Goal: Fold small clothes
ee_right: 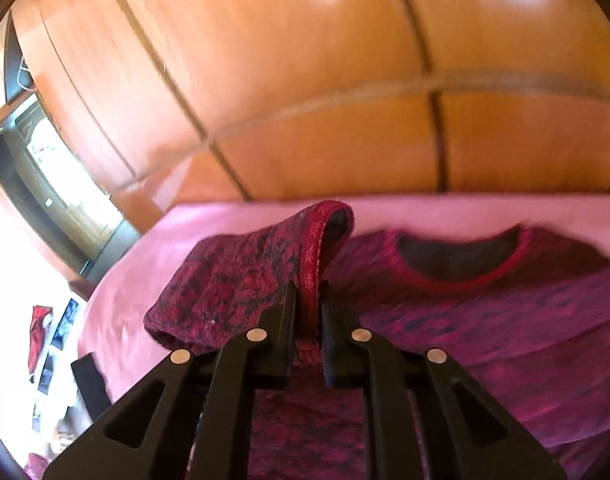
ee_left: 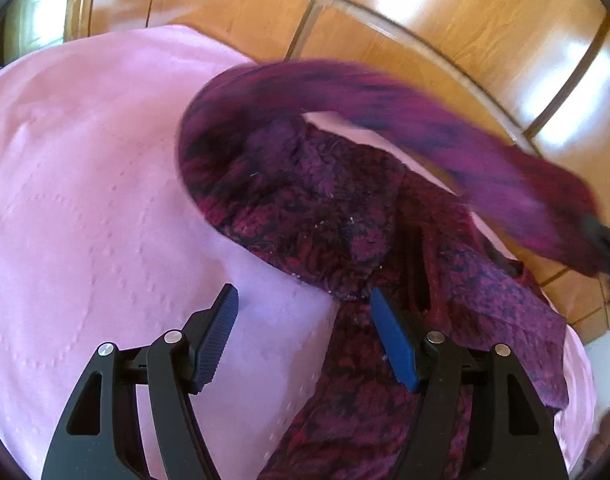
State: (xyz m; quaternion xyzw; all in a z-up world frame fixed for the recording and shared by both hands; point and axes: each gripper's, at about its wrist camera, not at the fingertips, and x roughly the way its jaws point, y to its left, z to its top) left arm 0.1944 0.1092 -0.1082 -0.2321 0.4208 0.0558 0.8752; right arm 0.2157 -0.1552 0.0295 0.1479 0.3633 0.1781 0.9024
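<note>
Above the pink sheet (ee_left: pixel 85 200), right gripper (ee_right: pixel 308 320) pinches the sweater (ee_left: pixel 325 220) sleeve cuff (ee_right: pixel 317 248), sleeve arching across the body; left gripper (ee_left: pixel 305 328) spread, empty, nearer the hem.

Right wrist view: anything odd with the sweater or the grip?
Nothing damaged. The right gripper has its jaws shut on the sleeve cuff of the magenta sweater, lifted over the pink bedspread. The left gripper is open.
</note>
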